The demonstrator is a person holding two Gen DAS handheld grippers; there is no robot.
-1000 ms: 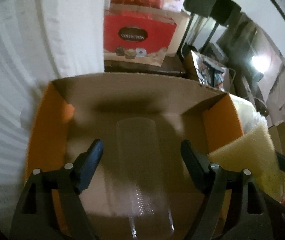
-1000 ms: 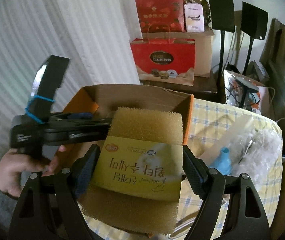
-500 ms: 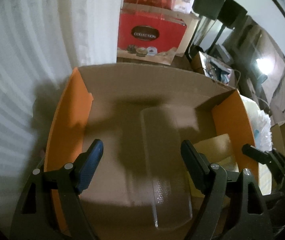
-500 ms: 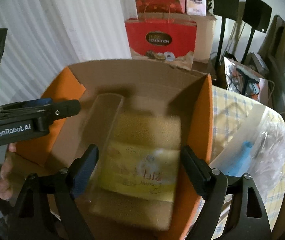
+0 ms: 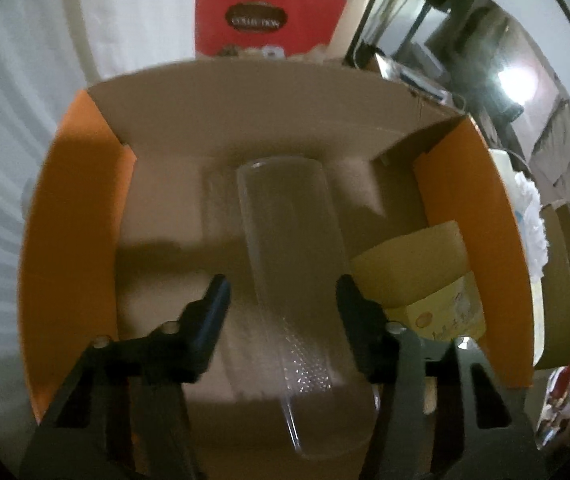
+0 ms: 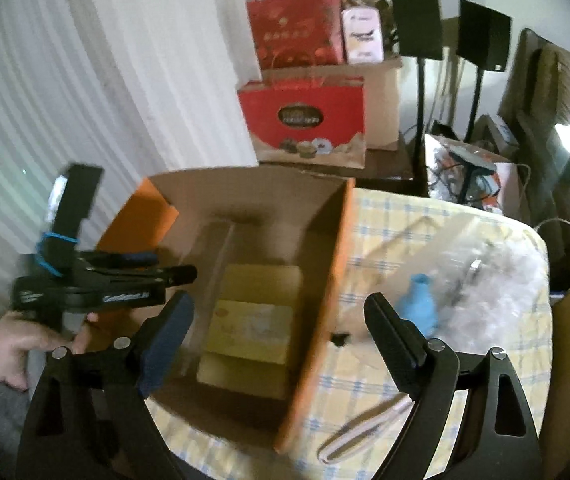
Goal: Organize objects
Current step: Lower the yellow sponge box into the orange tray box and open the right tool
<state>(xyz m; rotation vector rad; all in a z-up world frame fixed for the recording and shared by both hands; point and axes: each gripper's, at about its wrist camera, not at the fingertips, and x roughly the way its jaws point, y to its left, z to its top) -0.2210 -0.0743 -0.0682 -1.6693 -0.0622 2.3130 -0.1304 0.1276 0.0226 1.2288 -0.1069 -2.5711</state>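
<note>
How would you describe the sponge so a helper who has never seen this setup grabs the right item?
Find the cardboard box with orange flaps on the checked tablecloth. Inside, by its right wall, lies the sponge, beside a clear plastic container. It is the only yellow, porous block, with a printed yellow paper band around its middle.

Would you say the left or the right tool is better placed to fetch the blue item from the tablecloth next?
Right: the right tool is empty, with the blue item beside it, while the left tool is closing over the box.

Orange-flapped brown box [image 6: 317,280], yellow sponge [image 6: 253,320], blue-and-yellow checked tablecloth [image 6: 397,216].
</note>
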